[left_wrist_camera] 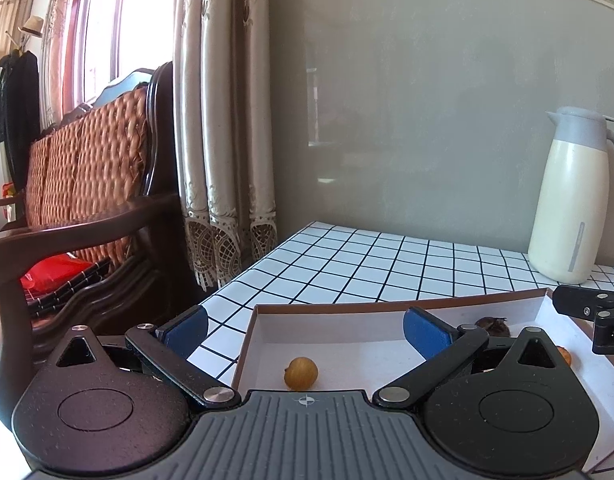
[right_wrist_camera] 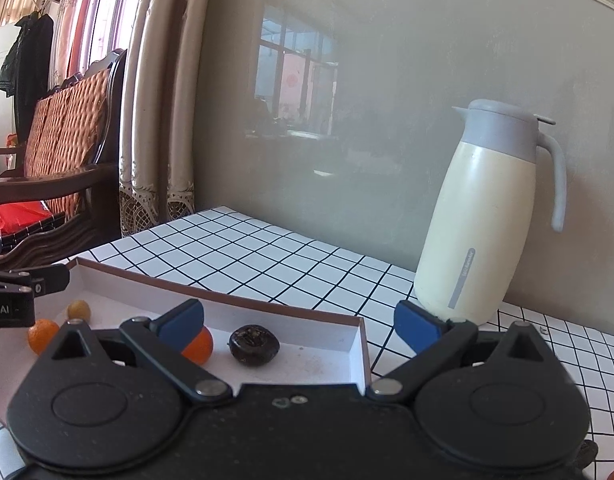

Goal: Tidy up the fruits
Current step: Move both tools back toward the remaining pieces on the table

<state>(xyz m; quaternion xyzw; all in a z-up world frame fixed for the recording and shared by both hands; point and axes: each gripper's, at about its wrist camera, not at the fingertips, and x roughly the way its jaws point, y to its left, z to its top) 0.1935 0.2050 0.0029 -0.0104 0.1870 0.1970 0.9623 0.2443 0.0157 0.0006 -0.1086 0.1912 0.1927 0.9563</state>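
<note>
A shallow white cardboard box (left_wrist_camera: 387, 303) lies on the checked table. In the left wrist view my left gripper (left_wrist_camera: 306, 332) stands open over the box's left end, nothing between its blue pads, and a small yellow-brown fruit (left_wrist_camera: 301, 373) lies on the box floor below it. A dark fruit (left_wrist_camera: 493, 326) shows behind the right finger. In the right wrist view my right gripper (right_wrist_camera: 300, 326) is open over the right end of the box (right_wrist_camera: 227, 300). The dark wrinkled fruit (right_wrist_camera: 254, 345) rests under it, untouched. One orange fruit (right_wrist_camera: 201, 346) sits partly behind the left finger and another orange fruit (right_wrist_camera: 43, 335) lies near the yellow fruit (right_wrist_camera: 78, 311).
A cream and grey thermos jug (right_wrist_camera: 483, 220) stands against the grey wall at the back right of the tiled table (right_wrist_camera: 267, 256). To the left, past the table edge, are a wooden wicker-backed bench (left_wrist_camera: 87, 200) and curtains (left_wrist_camera: 223, 140). Something dark (right_wrist_camera: 587, 452) lies at the lower right edge.
</note>
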